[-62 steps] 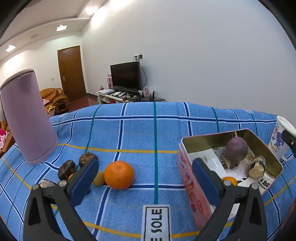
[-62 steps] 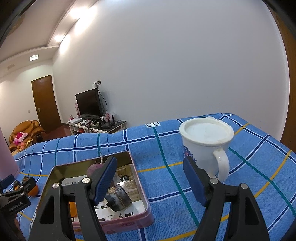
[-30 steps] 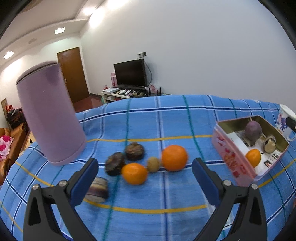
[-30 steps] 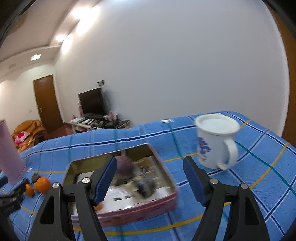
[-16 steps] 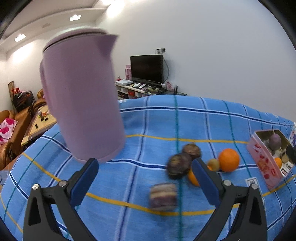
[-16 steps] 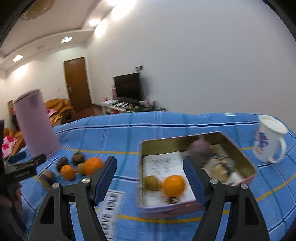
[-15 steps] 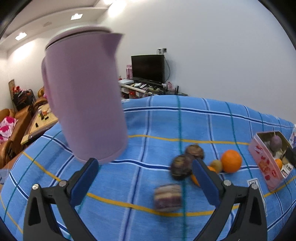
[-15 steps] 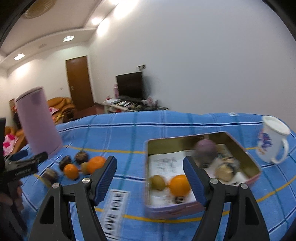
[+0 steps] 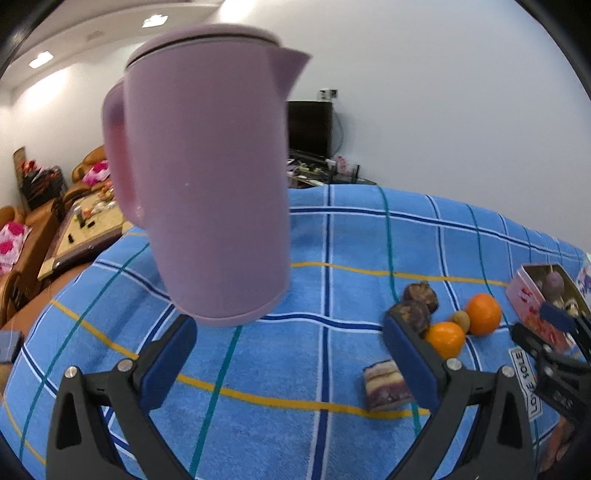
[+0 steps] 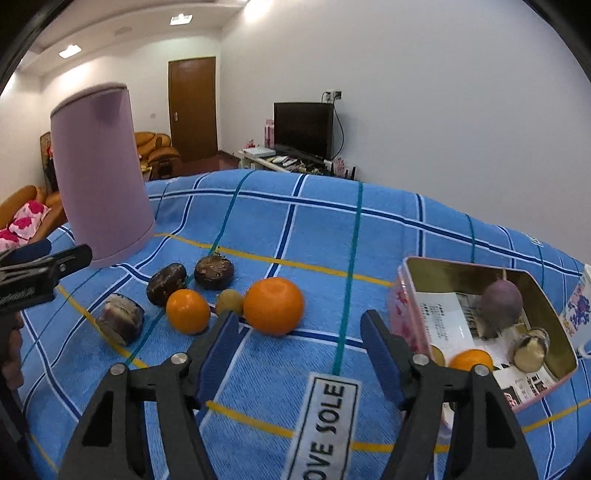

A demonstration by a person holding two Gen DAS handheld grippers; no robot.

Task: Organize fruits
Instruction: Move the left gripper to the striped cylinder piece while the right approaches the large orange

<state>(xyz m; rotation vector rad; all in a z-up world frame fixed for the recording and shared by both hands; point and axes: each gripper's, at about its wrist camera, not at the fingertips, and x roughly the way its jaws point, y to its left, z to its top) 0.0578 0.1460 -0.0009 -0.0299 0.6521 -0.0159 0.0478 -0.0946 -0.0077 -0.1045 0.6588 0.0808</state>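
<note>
This is a home living room. A television (image 10: 303,127) stands on a low white stand (image 10: 280,158) cluttered with small items against a plain white wall, beside a brown wooden door (image 10: 192,107). Orange sofas (image 10: 157,149) with pink floral cushions (image 10: 23,220) surround a coffee table (image 9: 83,232), under recessed ceiling lights (image 10: 181,18).

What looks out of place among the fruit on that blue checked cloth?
A layered purple block, more like a slice of cake than fruit, lies at the end of the loose row beside the two dark round fruits and the oranges. The pink tin also holds printed paper and a small jar.
</note>
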